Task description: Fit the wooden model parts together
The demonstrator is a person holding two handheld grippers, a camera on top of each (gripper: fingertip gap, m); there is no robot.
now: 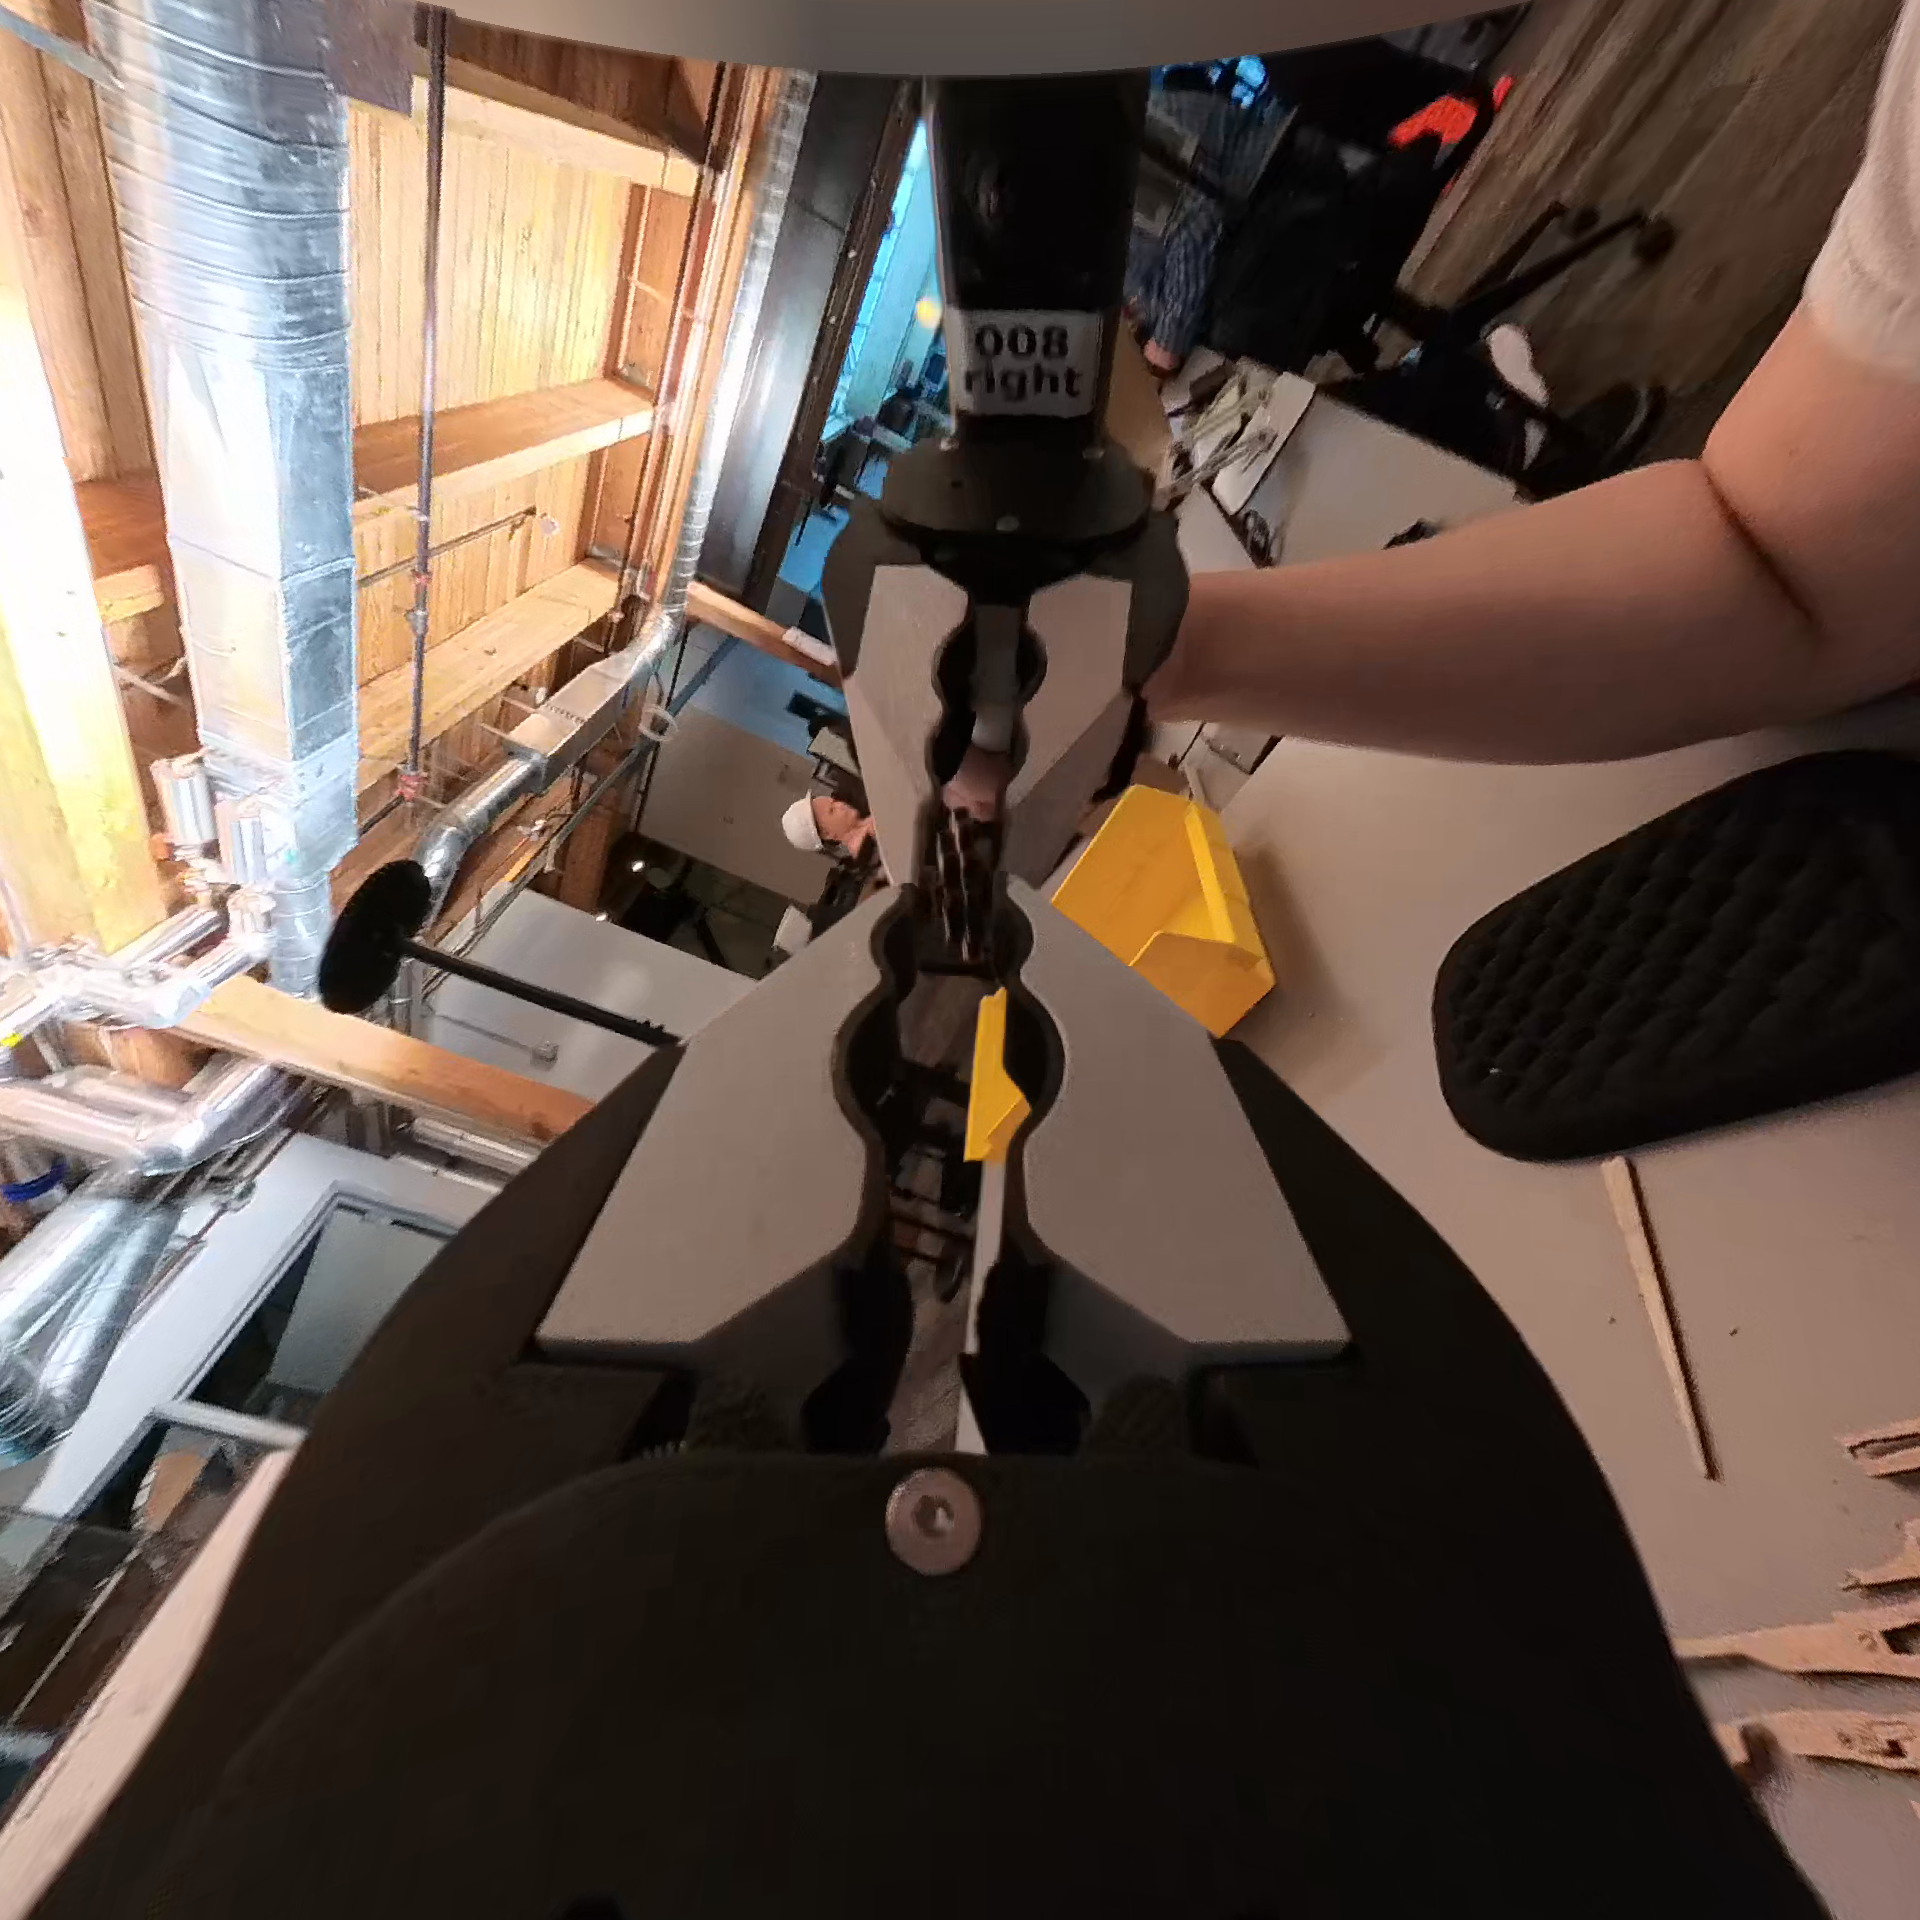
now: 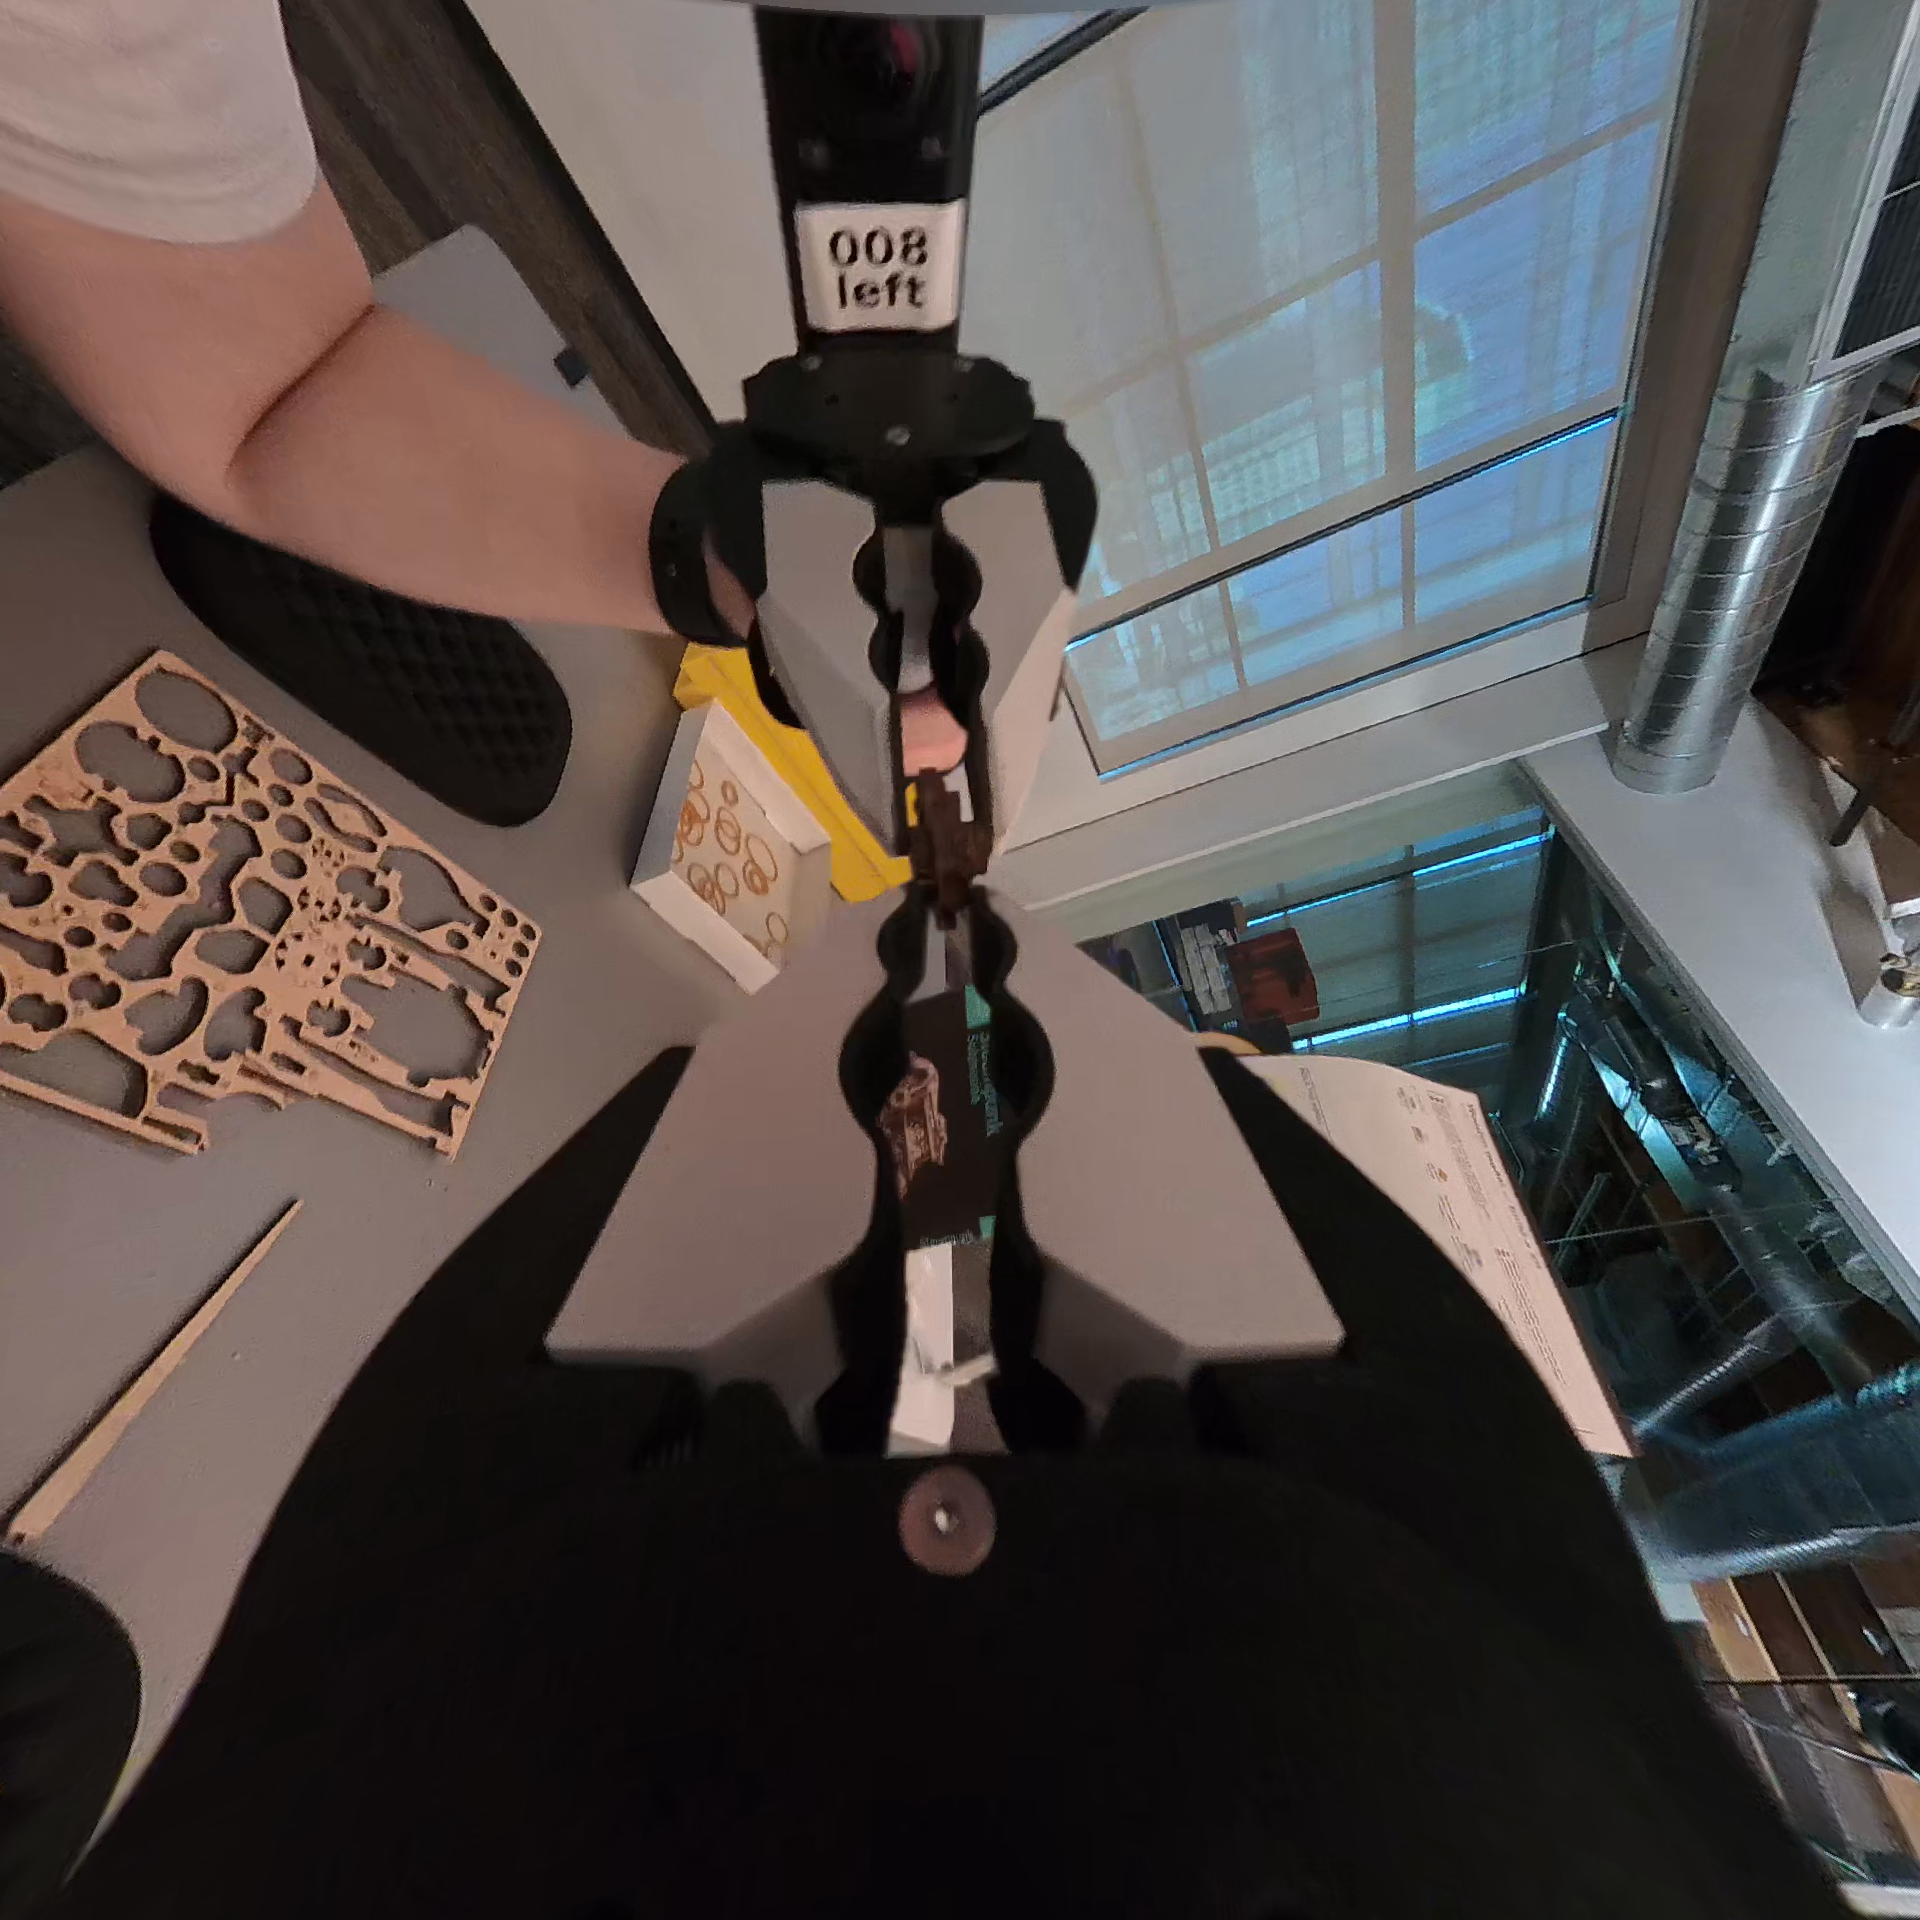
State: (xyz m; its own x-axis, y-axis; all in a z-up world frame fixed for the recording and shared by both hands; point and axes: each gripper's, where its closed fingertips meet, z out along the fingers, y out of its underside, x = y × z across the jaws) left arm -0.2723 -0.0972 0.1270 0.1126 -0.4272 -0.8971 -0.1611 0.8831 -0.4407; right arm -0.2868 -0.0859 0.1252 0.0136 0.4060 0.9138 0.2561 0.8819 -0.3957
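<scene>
We see a grey table (image 2: 343,1226) carrying a punched-out wooden sheet (image 2: 239,904), full of empty cutouts, with a black padded mat (image 2: 416,675) lying just behind it. A thin wooden sliver (image 2: 156,1371) lies apart from the sheet, and beside a yellow bin (image 1: 1174,904) stands a small white box (image 2: 727,852) with rubber bands in it. In the left wrist view we also find light wooden scraps (image 1: 1829,1652) at the table's edge, near the sliver.

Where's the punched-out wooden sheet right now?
In the right wrist view, the wooden sheet lies flat on the grey table at left, below the black pad.
</scene>
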